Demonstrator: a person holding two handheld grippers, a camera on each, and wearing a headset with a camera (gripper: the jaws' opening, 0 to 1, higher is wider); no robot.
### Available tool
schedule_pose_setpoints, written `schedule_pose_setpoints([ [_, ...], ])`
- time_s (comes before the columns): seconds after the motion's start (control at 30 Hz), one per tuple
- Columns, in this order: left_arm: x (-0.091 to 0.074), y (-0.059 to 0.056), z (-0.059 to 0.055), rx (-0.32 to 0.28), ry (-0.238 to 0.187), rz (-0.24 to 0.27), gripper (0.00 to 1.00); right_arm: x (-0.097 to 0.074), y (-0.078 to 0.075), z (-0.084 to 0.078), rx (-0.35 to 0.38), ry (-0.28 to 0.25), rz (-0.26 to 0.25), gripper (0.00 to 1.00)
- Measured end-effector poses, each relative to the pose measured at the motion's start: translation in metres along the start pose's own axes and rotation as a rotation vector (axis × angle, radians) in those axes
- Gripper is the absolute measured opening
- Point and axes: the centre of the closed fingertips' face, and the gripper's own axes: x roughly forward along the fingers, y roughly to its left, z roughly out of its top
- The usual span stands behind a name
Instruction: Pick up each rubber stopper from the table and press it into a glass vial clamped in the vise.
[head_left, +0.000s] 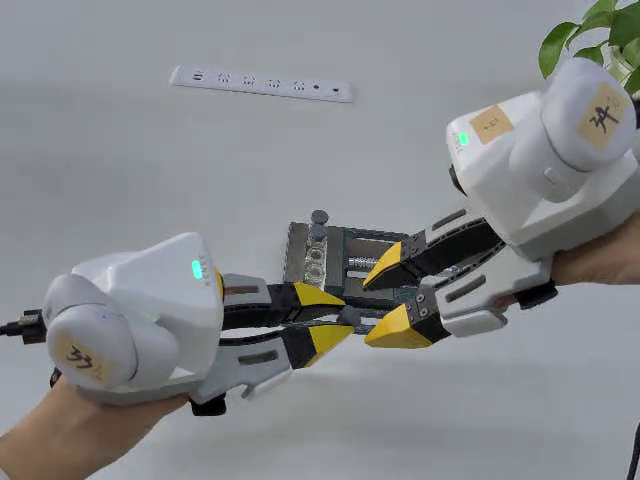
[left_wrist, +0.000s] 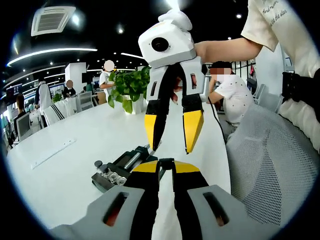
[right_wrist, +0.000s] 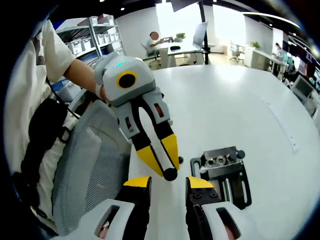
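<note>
Rubber stopper (right_wrist: 170, 174): likely light, soft; grip its sides
Left gripper (head_left: 345, 314): fingers pinch it, frame centre
Right gripper (left_wrist: 170, 150): fingers spread, empty

Left gripper (head_left: 340, 316) black, yellow-tipped; stopper (right_wrist: 170, 174) dark grey; vise (head_left: 345, 248) grey; table (head_left: 120, 180) white.

The left gripper (head_left: 338, 316) and right gripper (head_left: 385, 305) are white shells with black arms, yellow-tipped jaws and green lights (head_left: 197, 268). Tan handwritten labels (head_left: 80, 360) sit at 8 and 2 o'clock; the shirt (left_wrist: 272, 22) is cream, short-sleeved.
</note>
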Motion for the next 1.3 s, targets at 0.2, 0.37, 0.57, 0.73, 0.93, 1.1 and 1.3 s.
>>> schedule_pose_setpoints([
  [0.2,-0.001,0.0,0.001,0.036,-0.005,0.011,0.06,0.0,-0.005,0.004,0.09,-0.038,-0.003,0.19],
  [0.37,-0.001,0.002,0.002,0.049,-0.011,0.022,0.05,0.001,-0.007,0.005,0.135,-0.064,-0.001,0.16],
  [0.57,-0.002,0.003,0.002,0.065,-0.014,0.031,0.05,0.001,-0.008,0.004,0.165,-0.07,0.003,0.12],
  [0.73,-0.002,0.003,0.003,0.082,-0.015,0.032,0.05,-0.001,-0.011,0.008,0.223,-0.111,0.012,0.11],
  [0.93,-0.001,0.004,0.007,0.099,-0.02,0.044,0.05,-0.001,-0.012,0.005,0.245,-0.111,0.006,0.12],
  [1.1,-0.001,0.005,0.008,0.114,-0.021,0.052,0.05,-0.001,-0.015,0.004,0.282,-0.127,0.007,0.11],
  [1.3,-0.002,0.007,0.008,0.122,-0.021,0.063,0.05,-0.001,-0.015,0.006,0.314,-0.145,0.016,0.09],
])
